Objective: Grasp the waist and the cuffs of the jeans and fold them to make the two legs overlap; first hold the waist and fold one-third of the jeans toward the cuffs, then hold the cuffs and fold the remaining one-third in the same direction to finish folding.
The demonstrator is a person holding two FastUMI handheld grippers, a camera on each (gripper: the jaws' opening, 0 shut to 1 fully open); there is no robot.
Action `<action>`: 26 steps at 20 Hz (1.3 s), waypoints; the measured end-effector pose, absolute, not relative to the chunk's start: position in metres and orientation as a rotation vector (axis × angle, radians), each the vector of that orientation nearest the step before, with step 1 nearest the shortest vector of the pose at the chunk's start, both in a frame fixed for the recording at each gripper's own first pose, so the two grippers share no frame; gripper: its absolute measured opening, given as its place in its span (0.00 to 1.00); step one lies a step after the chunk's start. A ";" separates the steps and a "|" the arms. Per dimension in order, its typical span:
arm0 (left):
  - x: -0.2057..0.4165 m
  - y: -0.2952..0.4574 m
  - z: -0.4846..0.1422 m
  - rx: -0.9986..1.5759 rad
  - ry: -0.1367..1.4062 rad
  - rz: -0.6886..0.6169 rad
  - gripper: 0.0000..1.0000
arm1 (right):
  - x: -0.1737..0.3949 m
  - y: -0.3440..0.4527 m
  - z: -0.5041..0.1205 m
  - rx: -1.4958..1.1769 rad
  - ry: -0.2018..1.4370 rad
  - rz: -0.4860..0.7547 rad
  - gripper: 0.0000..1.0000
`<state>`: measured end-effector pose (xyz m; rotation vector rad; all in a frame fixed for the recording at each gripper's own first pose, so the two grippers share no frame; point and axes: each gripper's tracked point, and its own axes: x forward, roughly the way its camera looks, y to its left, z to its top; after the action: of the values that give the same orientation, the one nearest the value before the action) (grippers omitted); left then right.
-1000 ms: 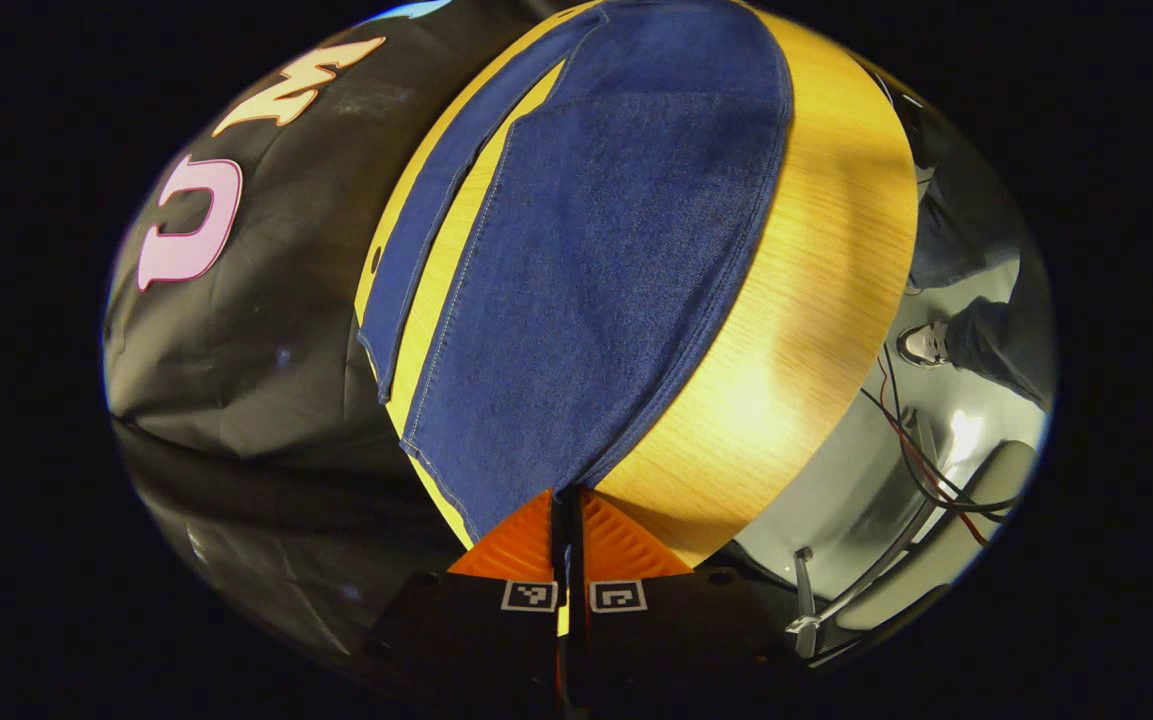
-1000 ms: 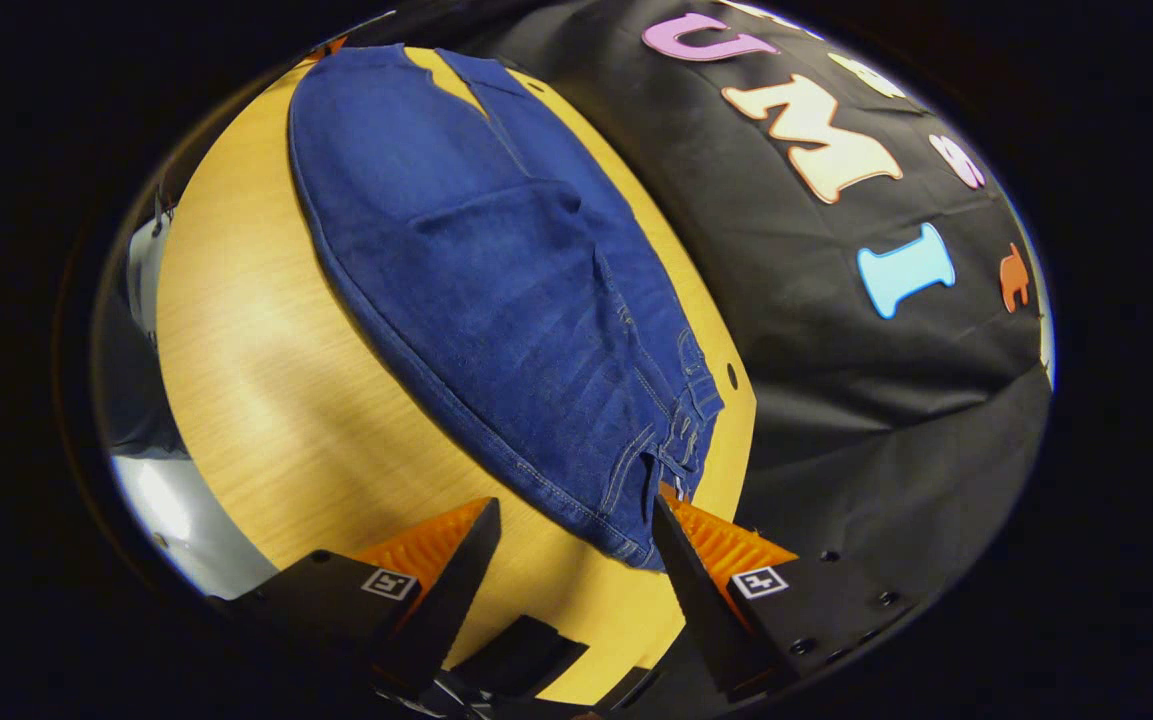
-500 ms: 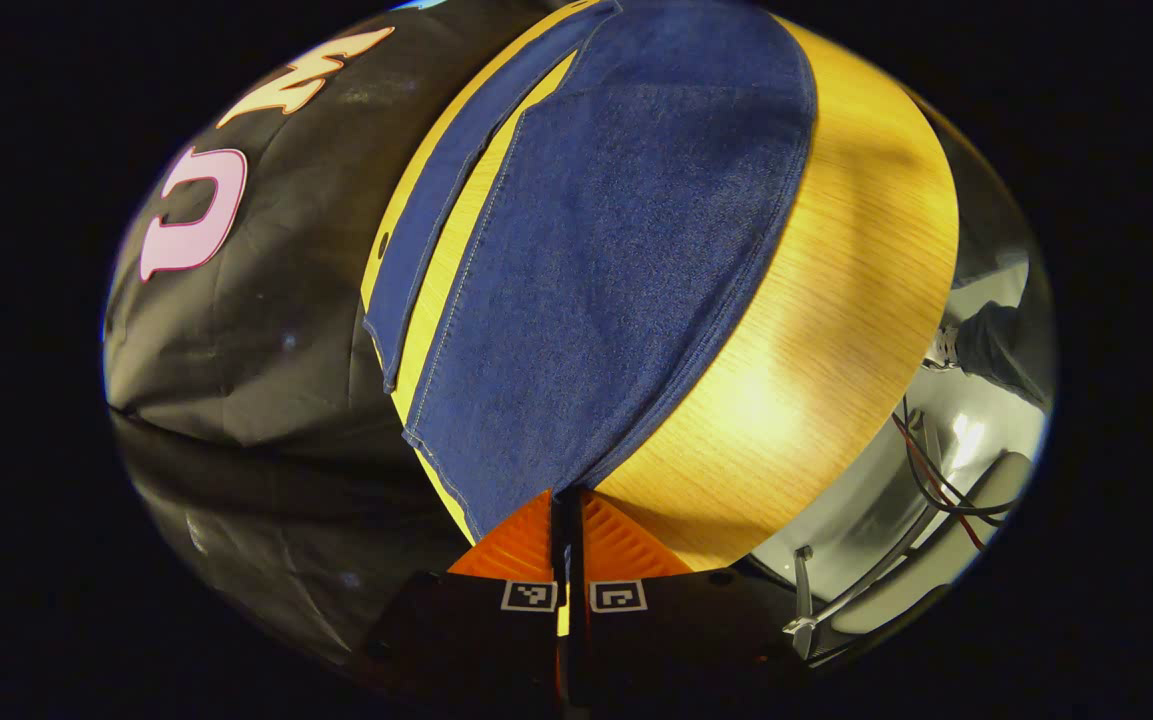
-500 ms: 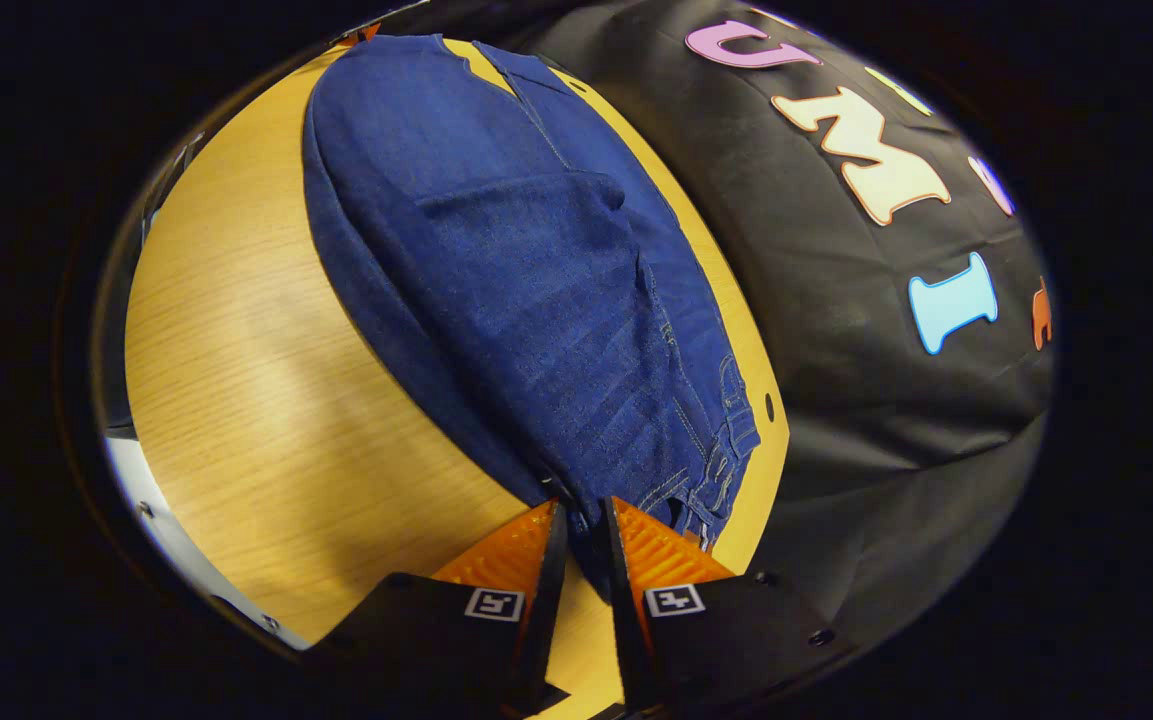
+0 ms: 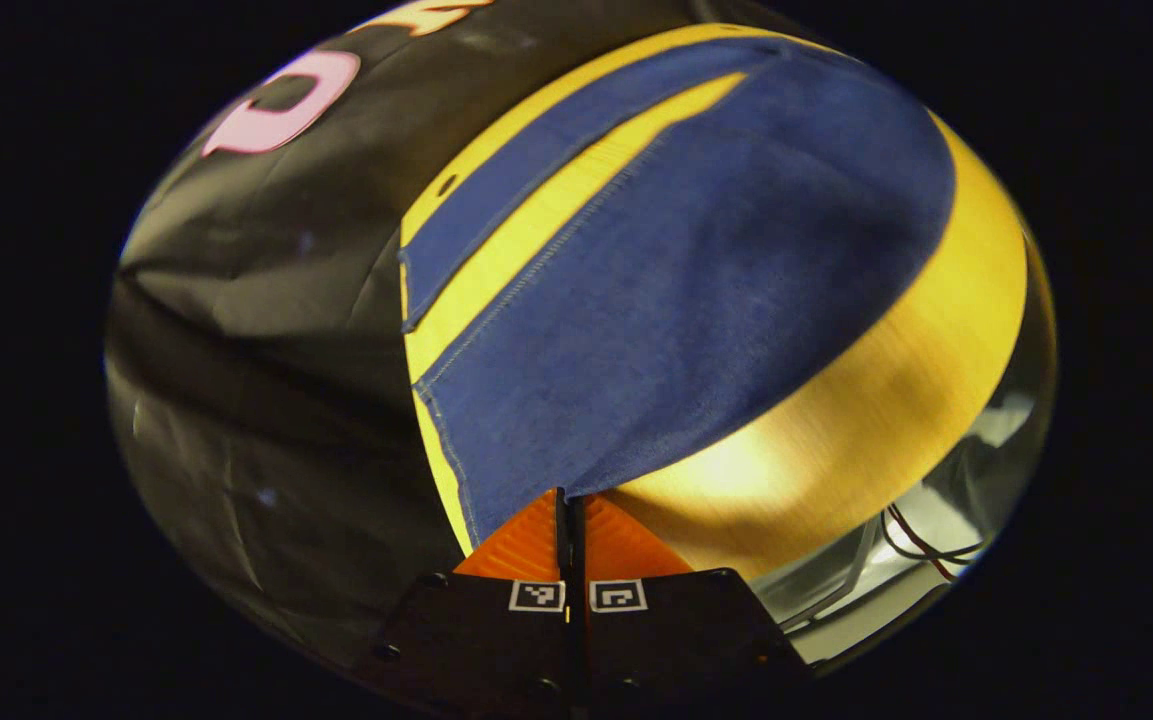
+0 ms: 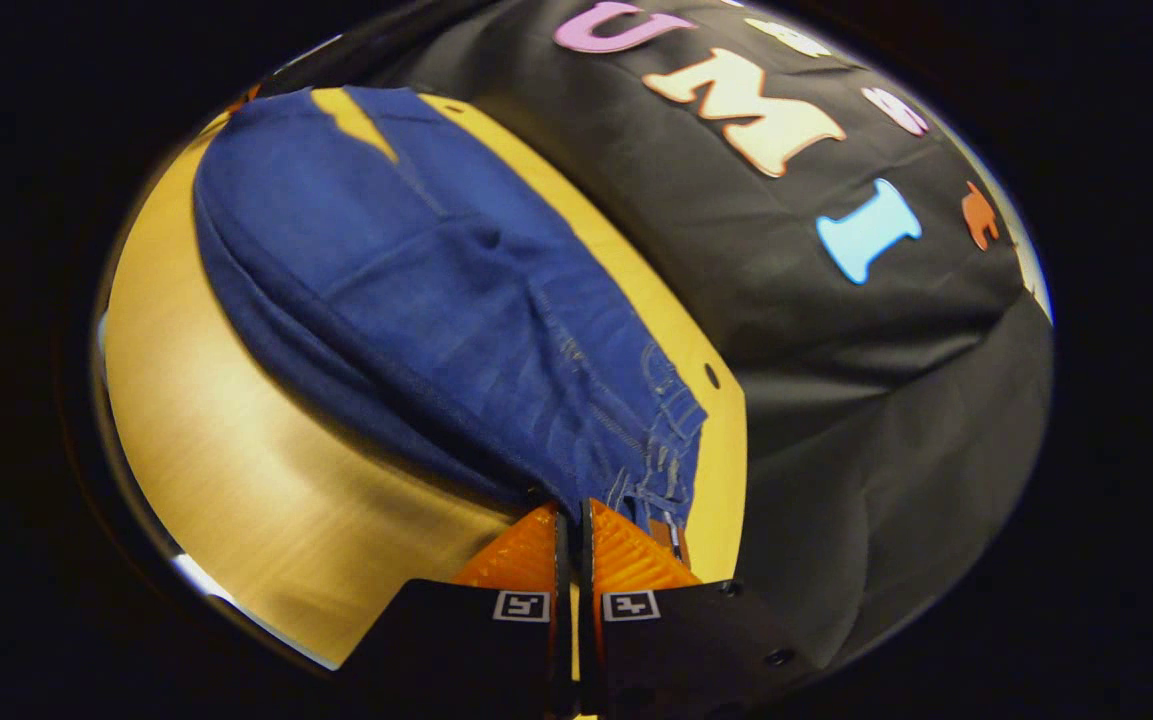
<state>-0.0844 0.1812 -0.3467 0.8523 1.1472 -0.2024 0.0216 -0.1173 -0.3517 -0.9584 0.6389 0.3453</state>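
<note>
Left gripper (image 5: 568, 505) pinches jeans (image 5: 676, 300) cuff corner at table (image 5: 866, 400) edge; right gripper (image 6: 569, 515) pinches waist (image 6: 671, 450). Denim heavy, limp: likely sags, grip hems.

No legible text — none anywhere

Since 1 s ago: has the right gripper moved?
Yes. The right gripper came in from open and apart to shut on the jeans at the waist; against the table, that edge now looks lifted.
</note>
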 end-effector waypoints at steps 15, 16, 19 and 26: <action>0.017 0.122 -0.196 0.571 0.979 0.063 0.00 | 0.182 -0.090 -0.273 -0.639 0.429 0.061 0.05; 0.022 0.118 -0.184 0.569 0.968 0.068 0.00 | 0.192 -0.089 -0.274 -0.629 0.420 0.057 0.05; 0.036 0.102 -0.155 0.548 0.945 0.090 0.00 | 0.228 -0.087 -0.277 -0.589 0.395 0.041 0.05; 0.038 0.108 -0.164 0.523 0.966 0.114 0.00 | 0.292 -0.082 -0.326 -0.537 0.431 0.047 0.05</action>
<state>0.0376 0.1079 -0.1638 0.5228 0.9660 0.1137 0.2923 -0.0823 -0.3260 -0.5372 0.4307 0.0466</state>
